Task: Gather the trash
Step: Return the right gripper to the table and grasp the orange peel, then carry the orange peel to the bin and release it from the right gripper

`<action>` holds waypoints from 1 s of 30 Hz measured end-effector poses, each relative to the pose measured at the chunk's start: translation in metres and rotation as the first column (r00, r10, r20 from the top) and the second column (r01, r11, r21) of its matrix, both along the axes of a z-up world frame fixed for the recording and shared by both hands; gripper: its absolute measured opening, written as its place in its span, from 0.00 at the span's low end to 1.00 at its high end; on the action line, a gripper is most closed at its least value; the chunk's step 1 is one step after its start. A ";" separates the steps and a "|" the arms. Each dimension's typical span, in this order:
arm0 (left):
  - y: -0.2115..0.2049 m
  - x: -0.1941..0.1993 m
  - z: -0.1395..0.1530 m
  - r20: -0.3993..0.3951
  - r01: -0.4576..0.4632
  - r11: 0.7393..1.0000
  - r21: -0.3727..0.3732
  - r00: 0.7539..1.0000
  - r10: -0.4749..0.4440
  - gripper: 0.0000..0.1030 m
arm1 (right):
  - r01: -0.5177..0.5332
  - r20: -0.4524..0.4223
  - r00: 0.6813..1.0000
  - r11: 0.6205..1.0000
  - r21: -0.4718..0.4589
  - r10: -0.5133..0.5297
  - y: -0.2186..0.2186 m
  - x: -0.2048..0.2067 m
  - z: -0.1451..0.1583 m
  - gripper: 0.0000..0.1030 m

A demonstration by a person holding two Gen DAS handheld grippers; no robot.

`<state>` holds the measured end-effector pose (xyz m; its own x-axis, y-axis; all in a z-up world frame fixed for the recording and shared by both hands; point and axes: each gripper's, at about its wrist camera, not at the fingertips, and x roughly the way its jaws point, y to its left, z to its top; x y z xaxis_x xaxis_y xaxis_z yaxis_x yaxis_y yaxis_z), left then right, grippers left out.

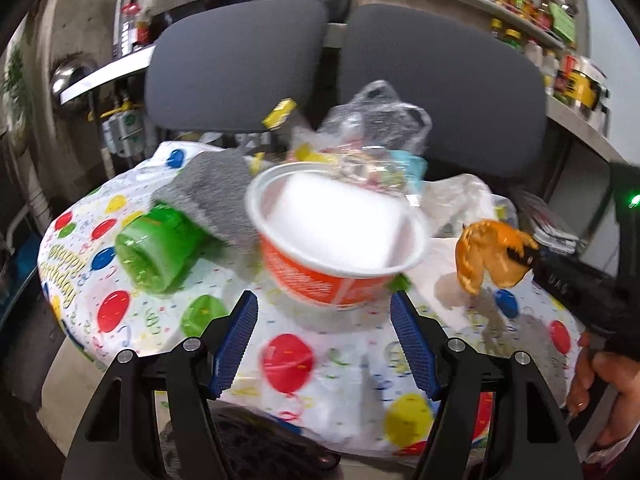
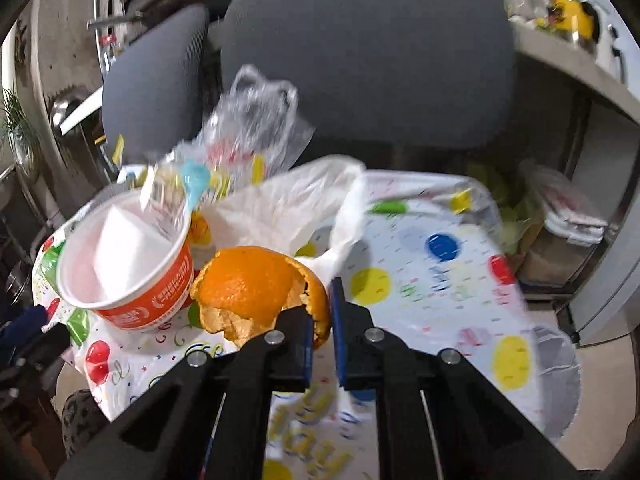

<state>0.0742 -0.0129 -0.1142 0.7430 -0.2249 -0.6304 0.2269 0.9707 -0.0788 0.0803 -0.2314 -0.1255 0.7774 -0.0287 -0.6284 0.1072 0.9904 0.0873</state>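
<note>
An orange paper cup (image 1: 336, 236) with white inside lies tilted on the balloon-print tablecloth (image 1: 288, 356); it also shows in the right wrist view (image 2: 132, 264). My left gripper (image 1: 324, 312) is open just in front of the cup, empty. My right gripper (image 2: 322, 312) is shut on an orange peel (image 2: 256, 288) and holds it above the cloth; the peel shows at the right in the left wrist view (image 1: 488, 256). A green plastic cup (image 1: 156, 248) lies on its side at the left. A clear crumpled bag (image 1: 376, 120) and a white plastic bag (image 2: 288, 204) lie behind.
A grey cloth (image 1: 212, 196) lies between the green cup and the orange cup. Two dark chair backs (image 1: 240, 68) stand right behind the table. Shelves with bottles (image 1: 536, 20) run along the right wall. The table edge curves round at left and front.
</note>
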 end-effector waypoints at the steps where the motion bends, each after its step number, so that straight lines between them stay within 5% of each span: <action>1: -0.006 -0.003 0.001 0.006 0.016 1.000 -0.001 1.000 -0.016 0.67 | 0.014 0.019 1.000 1.000 -0.013 -0.013 -0.006 -0.005 0.006 0.08; 13: -0.111 0.004 -0.007 0.006 0.208 0.975 -0.080 0.978 -0.208 0.67 | 0.169 0.126 0.978 0.985 -0.012 -0.167 -0.095 -0.080 0.047 0.08; 20: -0.161 0.044 -0.020 0.003 0.186 0.982 -0.017 0.983 -0.186 0.68 | 0.204 0.130 0.970 0.979 0.015 -0.205 -0.125 -0.089 0.045 0.08; 23: -0.182 0.061 -0.023 0.017 0.199 0.979 0.037 0.980 -0.200 0.82 | 0.214 0.129 0.968 0.977 0.021 -0.214 -0.131 -0.088 0.043 0.08; 30: -0.202 0.100 -0.043 -0.055 0.183 0.980 0.083 0.982 -0.179 0.81 | 0.217 0.117 0.969 0.976 0.021 -0.218 -0.139 -0.072 0.036 0.08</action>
<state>0.1746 -0.2153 -0.1574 0.6638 -0.2957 -0.6870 0.3978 0.9174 -0.0105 0.0080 -0.3704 -0.0891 0.8216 -0.2005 -0.5337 0.3084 0.9436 0.1202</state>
